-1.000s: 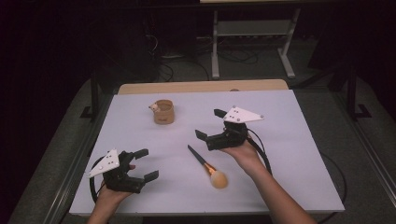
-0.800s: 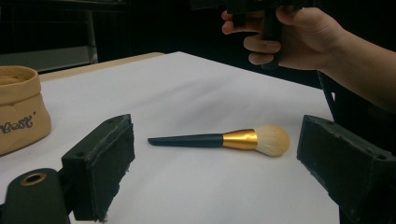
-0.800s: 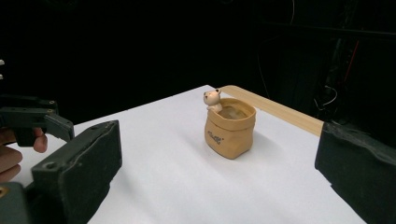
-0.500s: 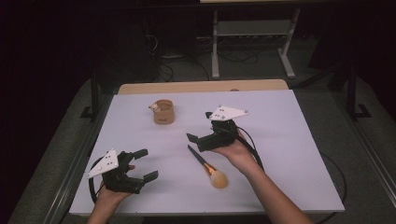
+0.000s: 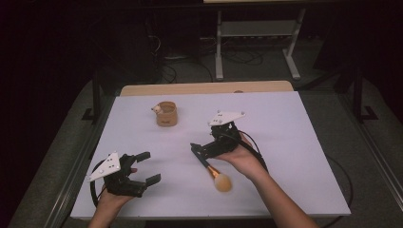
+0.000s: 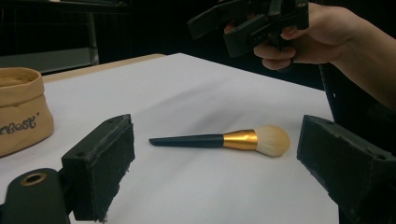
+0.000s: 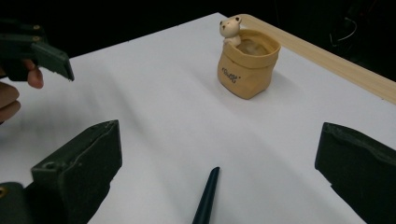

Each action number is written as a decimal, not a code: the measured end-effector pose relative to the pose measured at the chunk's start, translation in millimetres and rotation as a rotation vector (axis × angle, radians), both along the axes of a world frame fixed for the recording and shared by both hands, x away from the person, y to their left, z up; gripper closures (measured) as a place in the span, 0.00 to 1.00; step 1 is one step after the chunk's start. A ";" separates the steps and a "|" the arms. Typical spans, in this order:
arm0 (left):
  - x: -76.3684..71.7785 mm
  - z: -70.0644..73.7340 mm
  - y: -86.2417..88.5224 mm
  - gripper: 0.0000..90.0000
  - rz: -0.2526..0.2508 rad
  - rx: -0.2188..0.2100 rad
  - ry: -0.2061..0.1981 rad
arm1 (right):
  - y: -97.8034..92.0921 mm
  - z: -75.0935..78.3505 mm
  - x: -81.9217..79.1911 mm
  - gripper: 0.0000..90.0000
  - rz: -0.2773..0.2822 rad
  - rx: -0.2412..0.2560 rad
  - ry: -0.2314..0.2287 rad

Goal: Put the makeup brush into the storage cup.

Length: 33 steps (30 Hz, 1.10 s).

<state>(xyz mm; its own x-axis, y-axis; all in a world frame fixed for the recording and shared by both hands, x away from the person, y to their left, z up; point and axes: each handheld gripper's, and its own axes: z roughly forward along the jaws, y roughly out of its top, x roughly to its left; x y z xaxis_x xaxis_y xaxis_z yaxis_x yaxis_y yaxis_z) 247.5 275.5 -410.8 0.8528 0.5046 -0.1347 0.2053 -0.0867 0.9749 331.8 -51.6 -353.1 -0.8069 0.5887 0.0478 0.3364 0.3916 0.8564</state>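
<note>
Two grippers work over the white table (image 5: 304,142). At the left edge the left gripper (image 5: 145,167) rests low on the table, jaws spread wide and holding nothing. Farther back stands a tan pouch-shaped pot (image 5: 167,114), upright, with a small bear figure (image 7: 230,27) perched on its rim; what lies inside cannot be made out. Right of centre the makeup brush (image 5: 212,170) lies flat, bristles toward the person. Above its handle tip hovers the right gripper (image 5: 198,150), jaws wide apart, empty.
</note>
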 end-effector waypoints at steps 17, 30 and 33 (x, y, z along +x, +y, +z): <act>0.3 -1.0 -0.6 0.12 -0.004 -0.005 0.002 | 3.8 -4.0 -1.0 0.02 0.002 -0.087 0.130; 0.5 -1.3 -1.0 0.12 -0.008 0.003 0.004 | 6.1 -7.3 -0.7 0.09 0.013 -0.151 0.229; 0.4 -1.3 -1.3 0.12 -0.008 0.004 0.004 | 5.0 -7.6 -0.4 0.13 0.009 -0.159 0.229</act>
